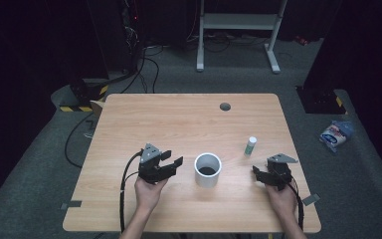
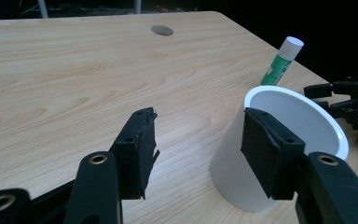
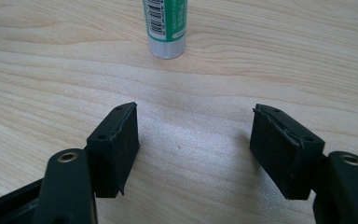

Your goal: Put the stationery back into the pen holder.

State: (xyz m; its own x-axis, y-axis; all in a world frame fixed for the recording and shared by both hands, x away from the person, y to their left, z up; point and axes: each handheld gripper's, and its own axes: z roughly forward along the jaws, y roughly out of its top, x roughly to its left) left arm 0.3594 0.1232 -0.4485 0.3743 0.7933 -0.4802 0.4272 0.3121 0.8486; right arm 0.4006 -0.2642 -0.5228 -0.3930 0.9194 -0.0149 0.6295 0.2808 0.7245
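Observation:
A white cup [image 1: 208, 172] stands upright near the middle of the wooden table [image 1: 179, 119]. My left gripper [image 1: 175, 158] hovers just left of it, open, with nothing between its fingers. In the left gripper view the cup [image 2: 226, 172] sits just beyond that gripper's [image 2: 198, 121] right-hand jaw. A white and green glue stick [image 1: 250, 145] stands upright to the right of the cup. My right gripper [image 1: 262, 166] rests open near the table's right edge and points at the glue stick [image 3: 166, 28], which stands a short way beyond its fingertips [image 3: 194, 112].
A round cable hole [image 1: 225, 106] lies in the far part of the table. A blue and white packet [image 1: 335, 134] lies on the floor to the right. A white frame [image 1: 238, 22] stands behind the table, and cables run along its left side.

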